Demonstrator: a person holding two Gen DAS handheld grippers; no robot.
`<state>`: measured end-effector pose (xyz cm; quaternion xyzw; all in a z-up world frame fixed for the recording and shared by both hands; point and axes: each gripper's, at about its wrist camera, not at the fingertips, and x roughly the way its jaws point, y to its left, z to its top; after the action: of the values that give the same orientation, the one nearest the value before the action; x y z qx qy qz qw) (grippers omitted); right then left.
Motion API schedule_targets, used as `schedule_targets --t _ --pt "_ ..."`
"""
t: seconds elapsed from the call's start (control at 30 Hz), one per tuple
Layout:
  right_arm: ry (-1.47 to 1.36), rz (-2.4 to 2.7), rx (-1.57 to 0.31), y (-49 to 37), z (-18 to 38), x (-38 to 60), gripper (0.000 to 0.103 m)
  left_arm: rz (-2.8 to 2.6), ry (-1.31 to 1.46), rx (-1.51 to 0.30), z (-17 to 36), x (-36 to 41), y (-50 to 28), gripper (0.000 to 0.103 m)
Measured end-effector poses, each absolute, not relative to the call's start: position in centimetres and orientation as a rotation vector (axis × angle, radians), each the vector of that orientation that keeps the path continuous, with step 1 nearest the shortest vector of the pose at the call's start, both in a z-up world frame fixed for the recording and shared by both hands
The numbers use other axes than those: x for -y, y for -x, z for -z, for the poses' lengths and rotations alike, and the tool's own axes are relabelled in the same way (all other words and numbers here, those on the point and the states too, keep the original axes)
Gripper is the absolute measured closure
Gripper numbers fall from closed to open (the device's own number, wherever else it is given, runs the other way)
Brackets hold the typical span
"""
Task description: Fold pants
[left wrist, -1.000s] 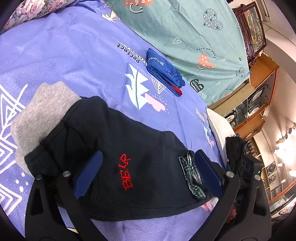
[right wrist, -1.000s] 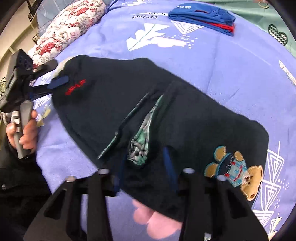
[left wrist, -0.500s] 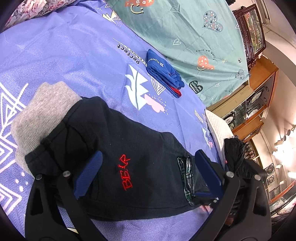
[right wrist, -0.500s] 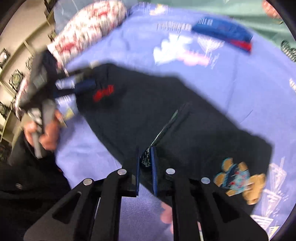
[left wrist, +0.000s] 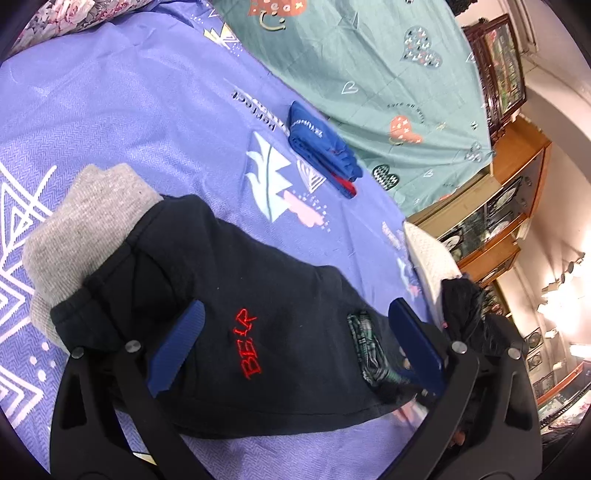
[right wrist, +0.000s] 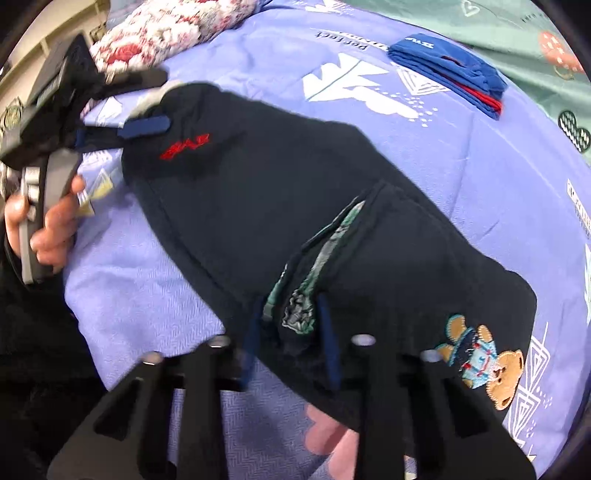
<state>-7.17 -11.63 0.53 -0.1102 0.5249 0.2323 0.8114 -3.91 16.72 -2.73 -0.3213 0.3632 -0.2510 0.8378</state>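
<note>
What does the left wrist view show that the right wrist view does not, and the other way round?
Only the left wrist view shows the grey ribbed cuffs of the black pants and the wooden display cabinets. Only the right wrist view shows the embroidered bear patch, the floral pillow and the person's hand holding the left gripper. Both show the red BEAR lettering, the plaid pocket lining, the folded blue garment and the purple bedsheet.
</note>
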Motion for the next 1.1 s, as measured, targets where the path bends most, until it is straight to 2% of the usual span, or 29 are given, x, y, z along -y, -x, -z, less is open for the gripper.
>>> schedule_targets --t 0.17,0.3,0.33,0.37,0.4,0.43,0.47,0.63,0.8,0.9,0.93,0.97,1.0,1.03,1.1 --pt "0.126 -0.473 -1.003 5.4 -5.0 13.5 0.088 0.492 0.727 -0.73 1.4 -18.6 5.9 0.002" --pt "0.176 -0.499 -1.061 4.4 -2.0 11.3 0.087 0.428 0.774 -0.798 0.7 -20.4 8.3 0.002" --pt "0.201 -0.513 -1.114 4.3 0.2 10.6 0.084 0.39 0.779 -0.824 0.7 -20.9 9.1 0.002" --pt "0.212 -0.519 -1.121 4.6 1.1 10.3 0.074 0.362 0.784 -0.842 0.9 -21.3 9.5 0.002" --pt "0.233 -0.527 -1.086 5.3 1.1 10.0 0.072 0.338 0.793 -0.859 1.0 -21.7 9.8 0.002" --pt "0.242 -0.551 -1.06 5.9 0.7 9.8 0.062 0.307 0.814 -0.885 1.4 -22.1 10.0 0.002" --pt "0.224 -0.576 -1.039 6.3 0.2 9.8 0.058 0.291 0.827 -0.898 1.7 -22.3 10.0 0.002" --pt "0.039 -0.647 -0.925 6.9 -2.5 13.1 0.057 0.222 0.906 -0.978 4.4 -22.1 7.0 0.002" --pt "-0.103 -0.577 -0.871 7.0 -3.5 18.0 0.057 0.107 0.9 -1.004 4.6 -20.9 4.4 0.002" --pt "-0.199 -0.536 -0.847 7.0 -3.2 21.5 0.052 0.066 0.917 -1.006 4.8 -20.5 3.1 0.002" --pt "-0.228 -0.521 -0.838 7.1 -3.1 22.4 0.047 0.059 0.909 -0.999 4.7 -20.3 2.9 0.004" --pt "-0.265 -0.501 -0.824 7.1 -2.8 23.6 0.045 0.053 0.903 -0.993 4.8 -20.2 2.7 0.009" --pt "-0.295 -0.485 -0.81 6.9 -2.5 24.6 0.044 0.061 0.896 -1.008 5.1 -20.0 2.5 0.038" --pt "-0.33 -0.462 -0.795 6.8 -2.1 26.0 0.044 0.085 0.91 -1.039 5.9 -19.8 2.2 0.074" --pt "-0.38 -0.437 -0.781 7.0 -1.6 27.8 0.044 0.08 0.937 -1.037 6.4 -20.0 2.2 0.075"
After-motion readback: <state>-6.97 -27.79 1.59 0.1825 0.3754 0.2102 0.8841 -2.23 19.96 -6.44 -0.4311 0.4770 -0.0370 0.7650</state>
